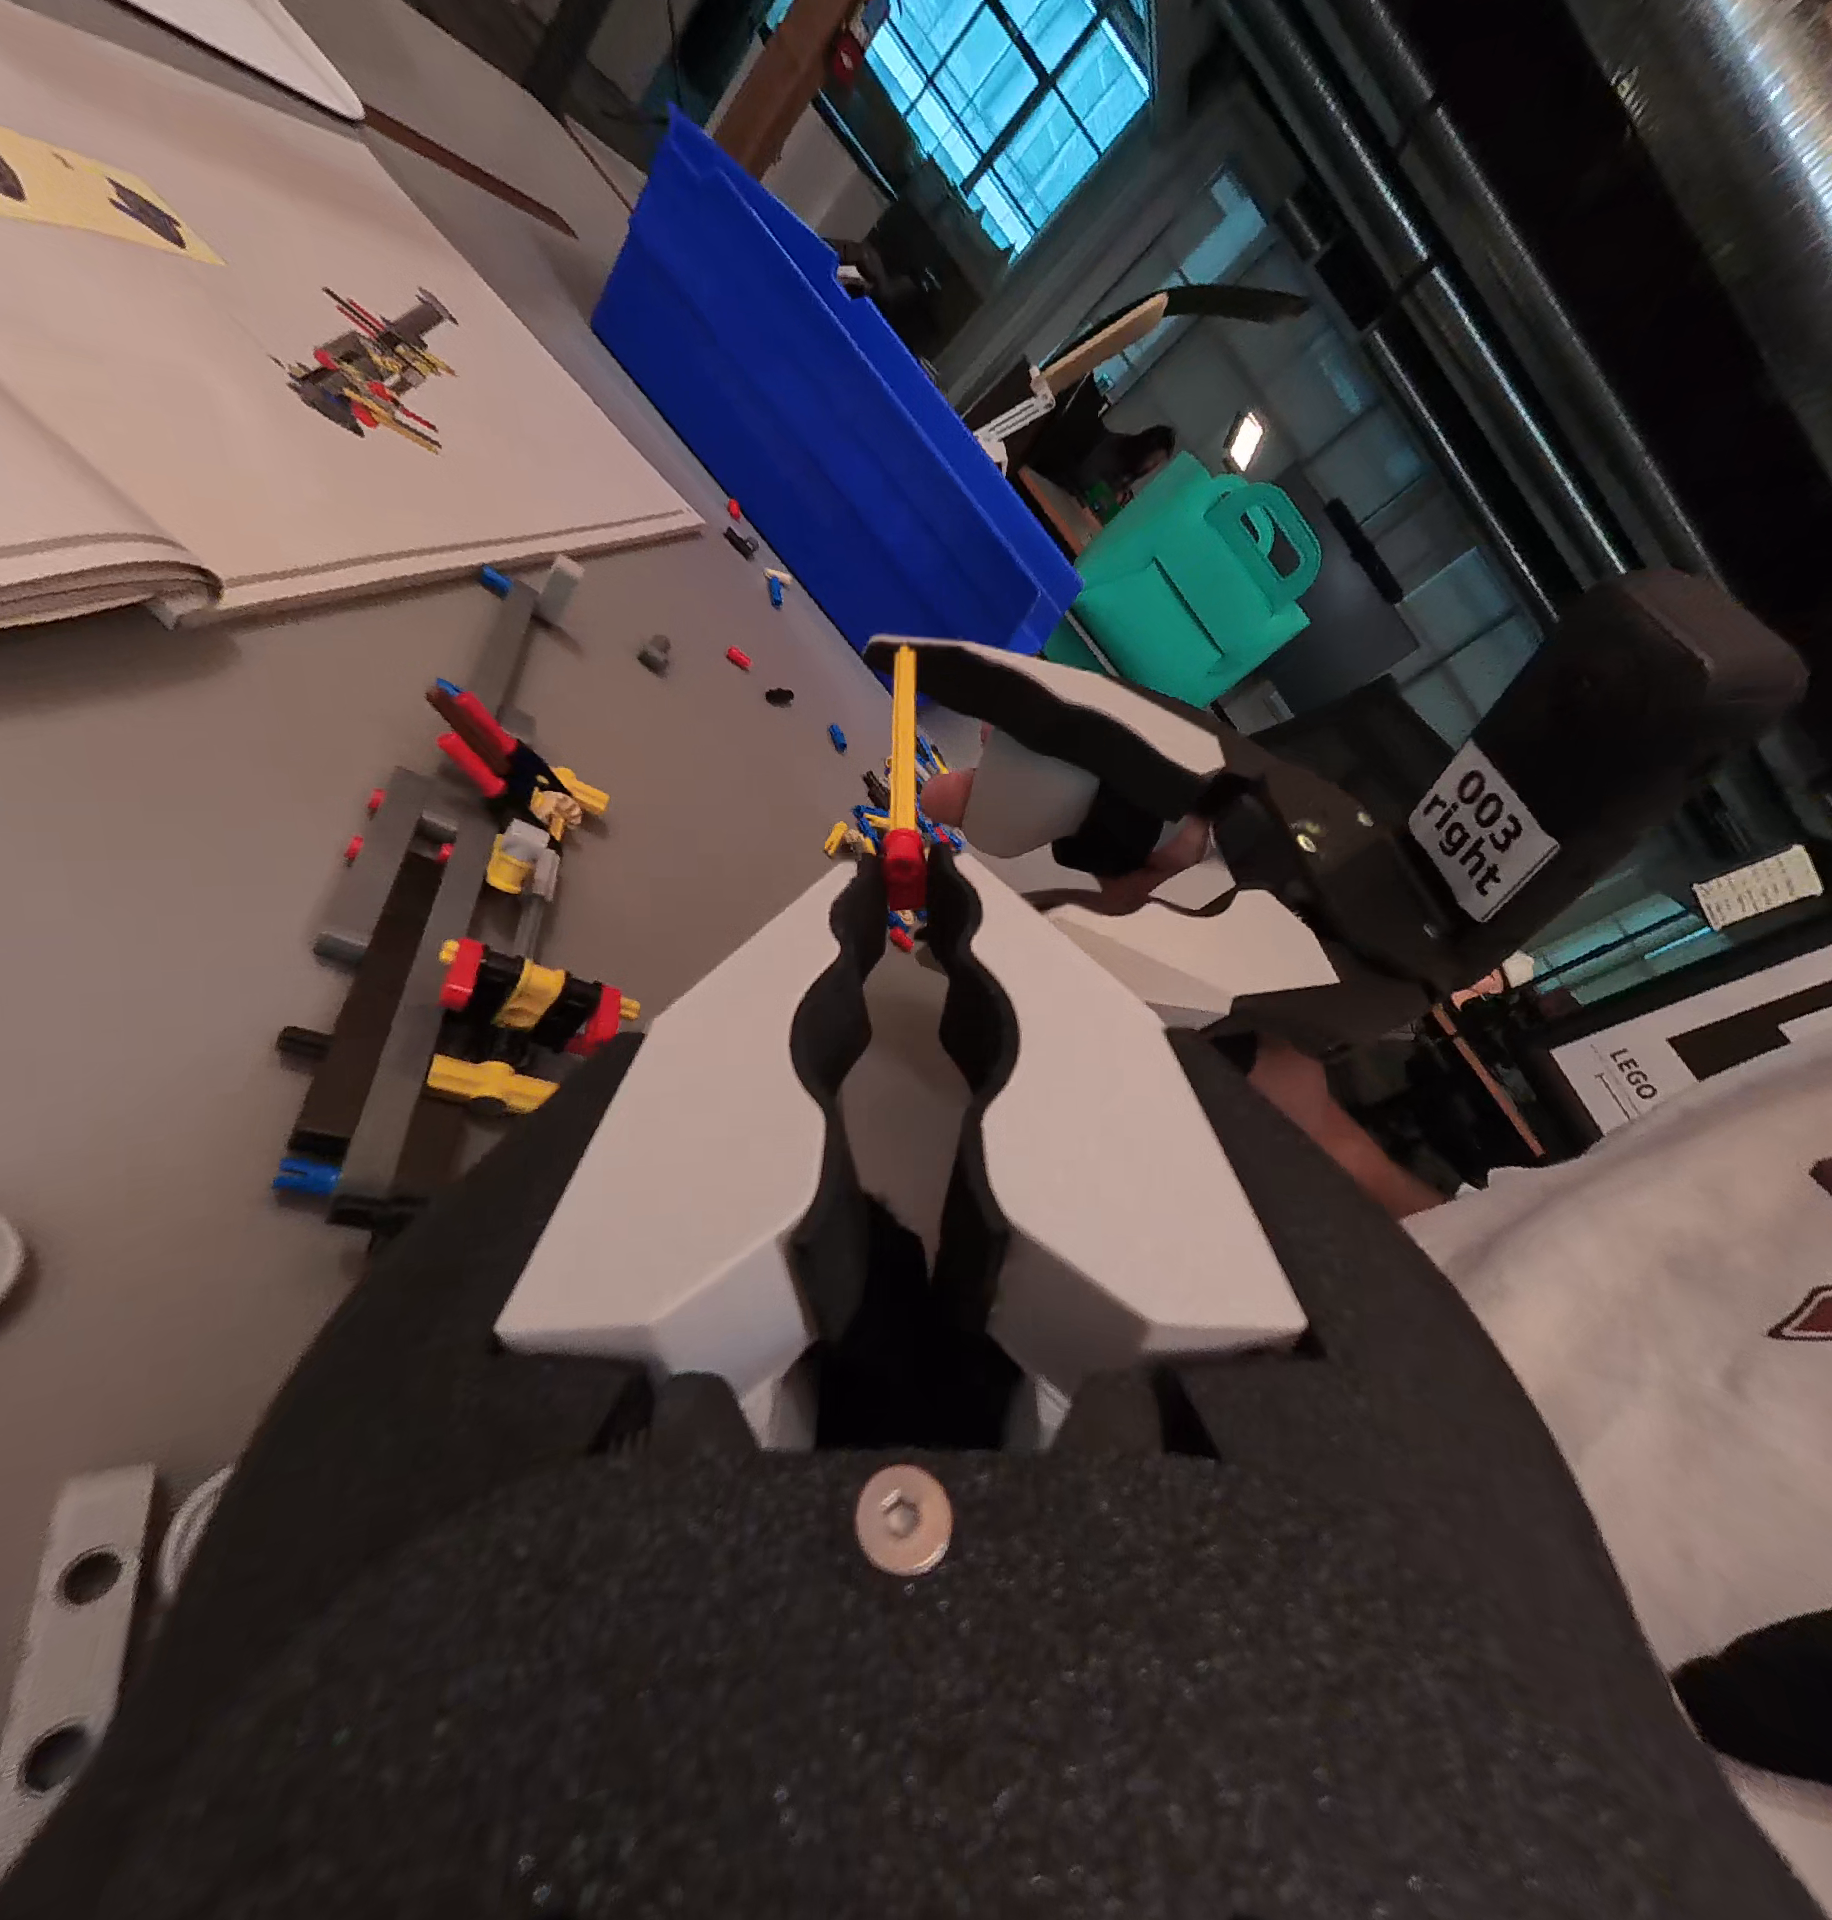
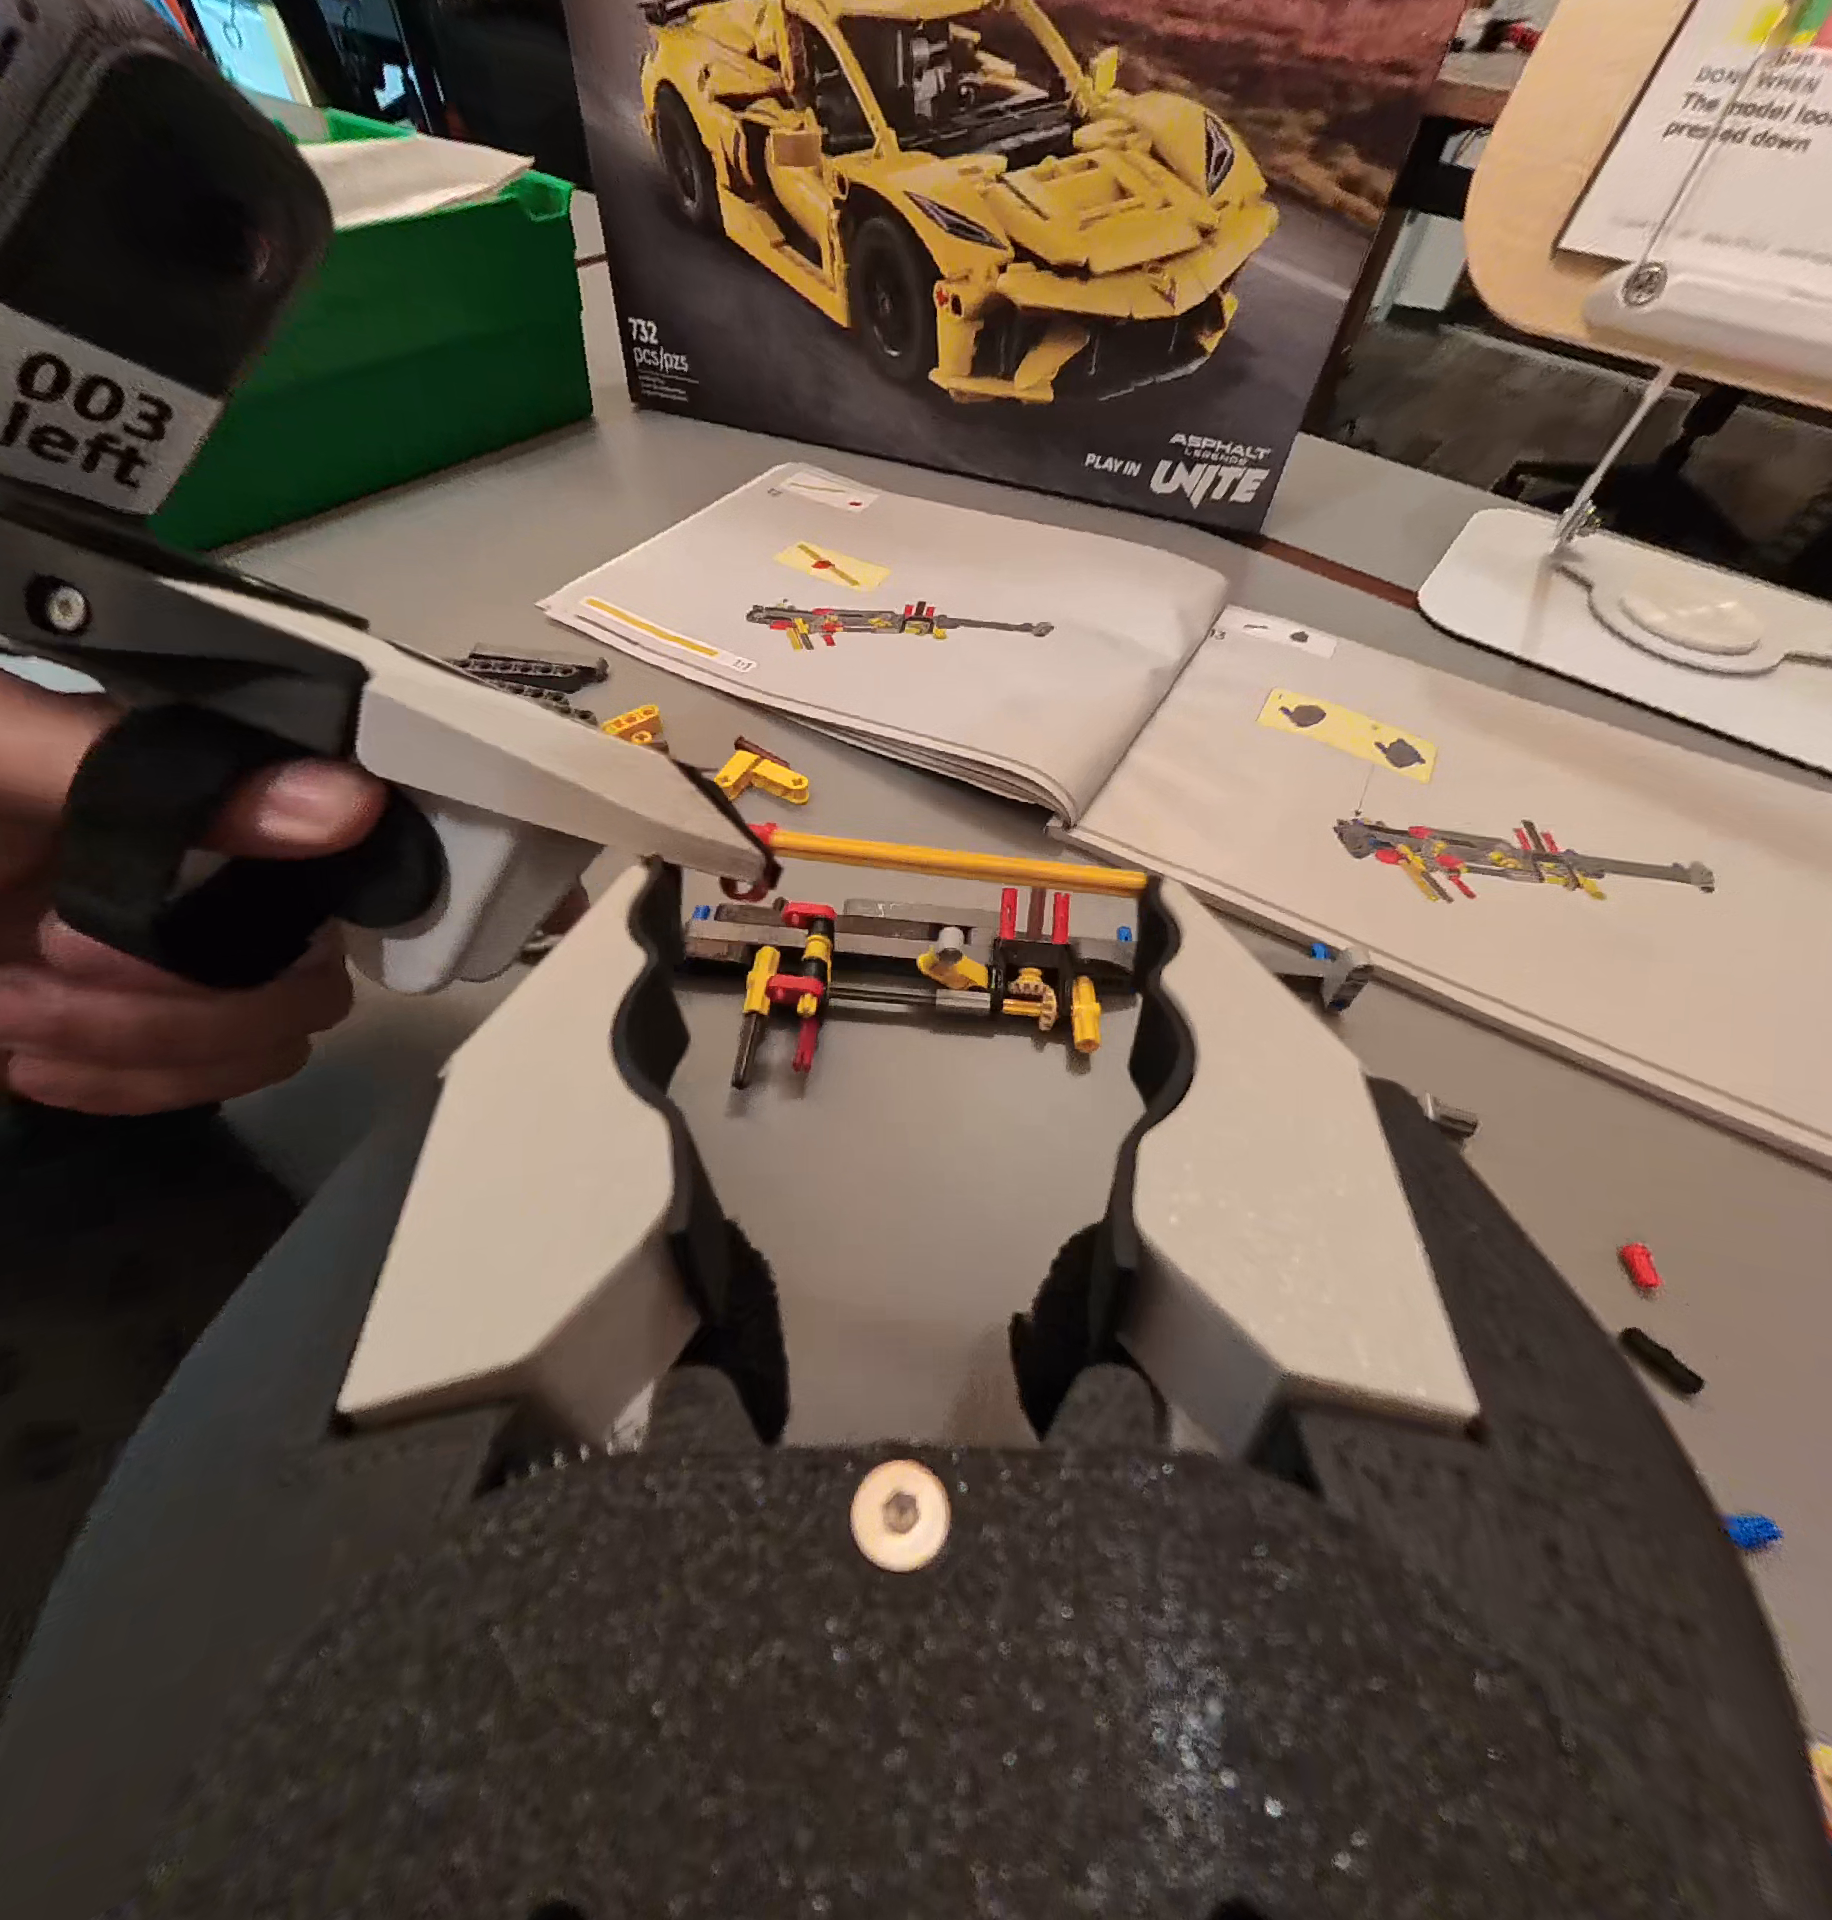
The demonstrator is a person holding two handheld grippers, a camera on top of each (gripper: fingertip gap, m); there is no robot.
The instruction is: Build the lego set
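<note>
Yellow rod (image 2: 959, 858), long and thin, with a red bush (image 1: 903, 858) at one end: held level above the table, clear of everything below.

Left gripper (image 1: 904, 883): jaws pressed together on the red bush end of the rod, pinching it at the very tips. The grip at one end leaves the full length free for the other tool.

Right gripper (image 2: 901, 914): jaws spread wide, one finger to each side of the view. The rod's far end lies at the tip of its right finger; whether it touches the pad or merely sits just in front of it cannot be told from this angle. Judged purpose: to steady or take over the free end.

Half-built frame (image 2: 912, 951): grey and black beams with red, yellow and blue pins, flat on the grey table (image 2: 891, 1195) directly beneath the rod. Likely the rod's destination, since the rod is held parallel to it.

Instruction booklet (image 2: 891, 623): open flat behind the frame, diagram pages facing the worker for reference.

Set box (image 2: 953, 239): upright at the back, showing a yellow car.

Blue bin (image 1: 818, 416) and green bin (image 2: 392, 343): at the table's edge, out of the work area.

Loose pins (image 1: 737, 657): small red, black and blue pieces scattered near the frame, within reach.
</note>
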